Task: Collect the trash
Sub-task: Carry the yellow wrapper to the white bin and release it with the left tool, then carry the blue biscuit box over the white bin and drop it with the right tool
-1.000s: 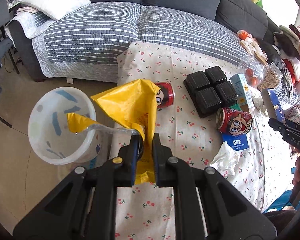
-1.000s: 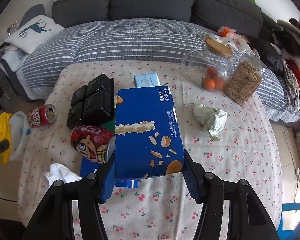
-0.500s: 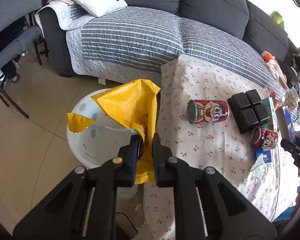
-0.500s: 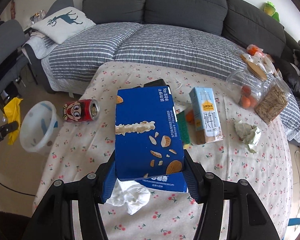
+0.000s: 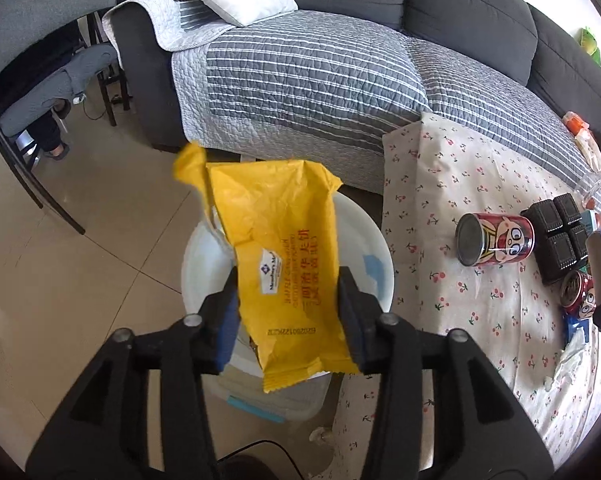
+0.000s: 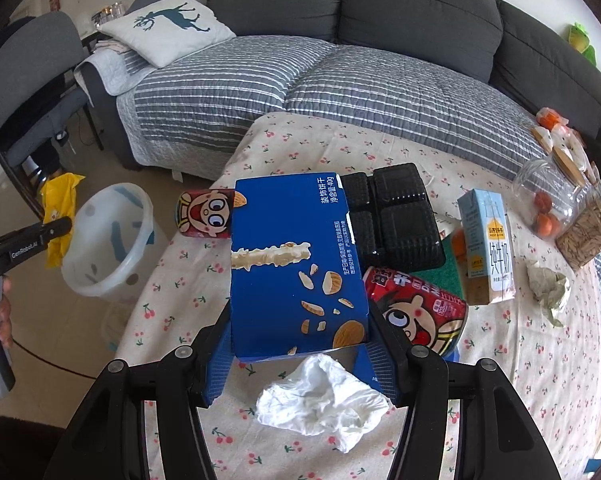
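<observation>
You're hanging the left gripper (image 5: 288, 304) right over the white trash bin (image 5: 374, 240) beside the table, jaws spread wide with the yellow snack wrapper (image 5: 280, 256) sitting loose between them. I can't tell if the pads are touching it at all, so I'd call it as good as let go. It's floaty foil, so keep the gripper centred over the bin mouth and low until it's clear of the fingers, otherwise it'll probably drift onto the floor. Your right gripper (image 6: 300, 340) is clamping the blue biscuit box (image 6: 296, 264) by its sides, above the cherry-print tablecloth (image 6: 512, 364). Keep that squeeze steady while you're busy on the left. When you bring it across, go over the red cartoon can (image 6: 204, 214) lying near the table's edge, not through it.
</observation>
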A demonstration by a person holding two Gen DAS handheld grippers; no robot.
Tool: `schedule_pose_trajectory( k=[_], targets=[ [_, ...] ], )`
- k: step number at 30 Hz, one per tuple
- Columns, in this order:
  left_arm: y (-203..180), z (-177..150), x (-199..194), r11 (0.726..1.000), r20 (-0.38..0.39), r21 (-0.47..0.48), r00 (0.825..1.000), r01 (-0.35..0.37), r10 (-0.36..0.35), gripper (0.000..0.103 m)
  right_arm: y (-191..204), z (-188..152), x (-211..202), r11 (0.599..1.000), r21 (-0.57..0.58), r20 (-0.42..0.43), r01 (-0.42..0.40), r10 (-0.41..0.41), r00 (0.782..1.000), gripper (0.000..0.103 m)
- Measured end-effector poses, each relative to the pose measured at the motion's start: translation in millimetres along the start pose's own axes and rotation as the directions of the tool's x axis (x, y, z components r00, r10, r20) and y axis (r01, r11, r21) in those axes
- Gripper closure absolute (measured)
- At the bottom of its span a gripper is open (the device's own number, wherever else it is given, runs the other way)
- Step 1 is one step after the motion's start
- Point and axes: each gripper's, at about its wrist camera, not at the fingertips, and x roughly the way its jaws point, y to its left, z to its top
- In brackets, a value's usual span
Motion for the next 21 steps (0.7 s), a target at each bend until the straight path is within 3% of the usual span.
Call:
schedule_pose_trajectory(
  k=[2,4,8,15,21],
  targets=[
    [1,0,-5,1.000,-0.001,-0.006,1.000,-0.025,0.025,0.031,3,0,-1,1.000,-0.001,0.003,-0.013,0.013,1.000,0.043],
    [2,-1,-12,0.998,0.009,-0.005,0.998,-0.059,0.059,0.017,6,0,-1,1.000,-0.002,0.000,-0.025,0.025,1.000,0.043],
    [6,-3,-29,0.995,0.036,0.010,0.995,-0.094,0.094,0.008,16,1,-1,0.998,0.001,-0.011,-0.070,0.070,0.997,0.043],
    [27,-10,-53,0.998,0.058,0.013,0.997,-0.058,0.057,0.006,61,11,14,0.984,0.002,-0.046,-0.181,0.180,0.982,0.042],
    [46,-14,-64,0.998,0.075,0.010,0.995,-0.068,0.067,0.006,119,26,44,0.968,-0.030,-0.079,-0.250,0.247,0.966,0.042]
  ],
)
